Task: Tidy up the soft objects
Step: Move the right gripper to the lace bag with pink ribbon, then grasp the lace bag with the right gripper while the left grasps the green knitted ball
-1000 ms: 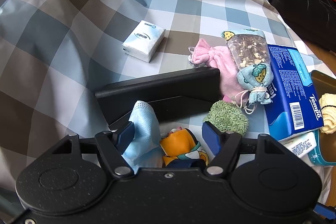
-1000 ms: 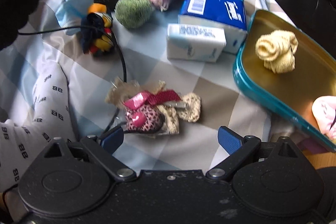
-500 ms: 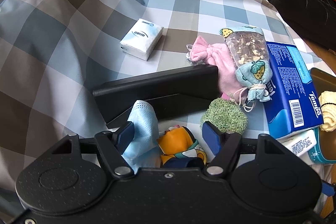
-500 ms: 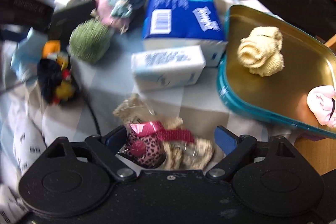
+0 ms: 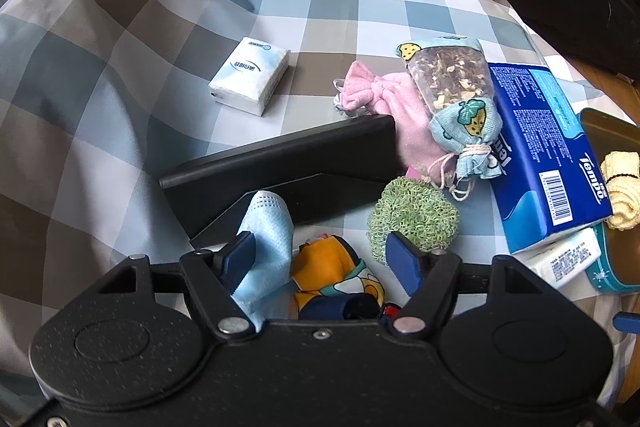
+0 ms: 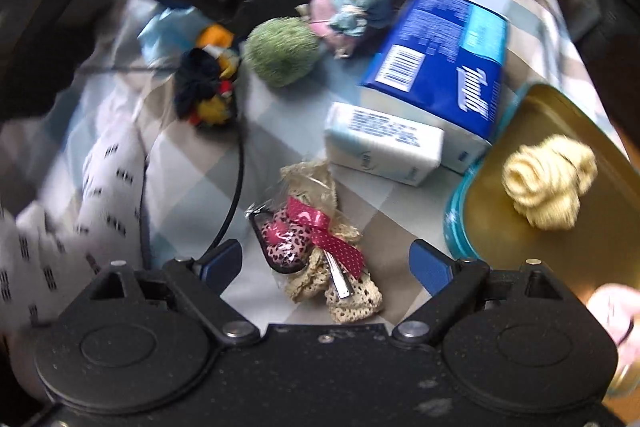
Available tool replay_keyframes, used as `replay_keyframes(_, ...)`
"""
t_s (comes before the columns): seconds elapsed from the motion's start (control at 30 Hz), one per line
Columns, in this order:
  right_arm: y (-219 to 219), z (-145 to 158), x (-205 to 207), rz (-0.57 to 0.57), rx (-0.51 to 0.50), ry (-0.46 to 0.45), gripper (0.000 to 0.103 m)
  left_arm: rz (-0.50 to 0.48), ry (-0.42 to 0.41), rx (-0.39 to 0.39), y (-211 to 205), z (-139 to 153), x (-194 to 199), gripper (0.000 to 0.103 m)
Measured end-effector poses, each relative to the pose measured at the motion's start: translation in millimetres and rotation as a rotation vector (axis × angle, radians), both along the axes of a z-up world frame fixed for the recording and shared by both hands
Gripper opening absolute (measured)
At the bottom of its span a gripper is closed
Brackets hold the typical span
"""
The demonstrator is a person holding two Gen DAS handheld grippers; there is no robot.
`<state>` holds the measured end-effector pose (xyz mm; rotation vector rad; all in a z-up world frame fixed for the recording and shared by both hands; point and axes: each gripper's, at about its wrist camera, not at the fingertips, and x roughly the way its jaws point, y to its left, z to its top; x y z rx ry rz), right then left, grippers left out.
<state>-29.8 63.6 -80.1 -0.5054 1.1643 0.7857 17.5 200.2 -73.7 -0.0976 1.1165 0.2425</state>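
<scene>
My left gripper (image 5: 320,257) hangs open over a light blue face mask (image 5: 268,235) and an orange and navy cloth bundle (image 5: 334,275); the mask brushes its left pad. A green fuzzy ball (image 5: 412,219) lies just beyond its right finger. My right gripper (image 6: 326,265) is open above a leopard-print clip with a red bow on cream lace (image 6: 312,247), which lies between the jaws untouched. To the right, a teal tray (image 6: 520,267) with a gold floor holds a cream knit roll (image 6: 548,183) and a pink item (image 6: 612,307).
On the checked cloth lie a blue tissue pack (image 6: 444,63), a white tissue pack (image 6: 384,147), a small tissue packet (image 5: 250,77), a pink pouch (image 5: 384,99), a dried-flower sachet (image 5: 452,95) and a black box (image 5: 288,167). A patterned white sock (image 6: 100,195) and black cable (image 6: 236,187) lie at left.
My right gripper has rolled and shifted, so the clip and lace bundle now sits centred between its jaws, which have narrowed slightly. The left gripper has stayed put.
</scene>
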Motion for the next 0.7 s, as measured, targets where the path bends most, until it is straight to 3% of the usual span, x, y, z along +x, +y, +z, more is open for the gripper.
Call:
replay_keyframes(0.13, 17, -27, 9, 0.078, -0.061, 0.043, 0.086, -0.032, 0.007, 0.006, -5, -2, 1, 0.068)
replay_keyframes(0.2, 22, -36, 14, 0.07, -0.088, 0.045, 0.076, -0.043, 0.011, 0.002, -6, -3, 1, 0.069)
replay_keyframes(0.3, 25, -47, 19, 0.056, -0.072, 0.052, 0.069, -0.05, 0.013, -0.011, -8, -5, 2, 0.073)
replay_keyframes(0.47, 32, -53, 16, 0.068, -0.047, 0.013, 0.076, -0.088, 0.015, 0.002, -16, -7, 10, 0.074)
replay_keyframes(0.57, 29, -54, 18, 0.055, -0.028, 0.025, 0.077, -0.117, 0.017, -0.003, -22, -11, 18, 0.083)
replay_keyframes(0.7, 30, -54, 17, 0.057, -0.026, 0.019, 0.077, -0.144, 0.025, -0.03, -29, -11, 25, 0.082)
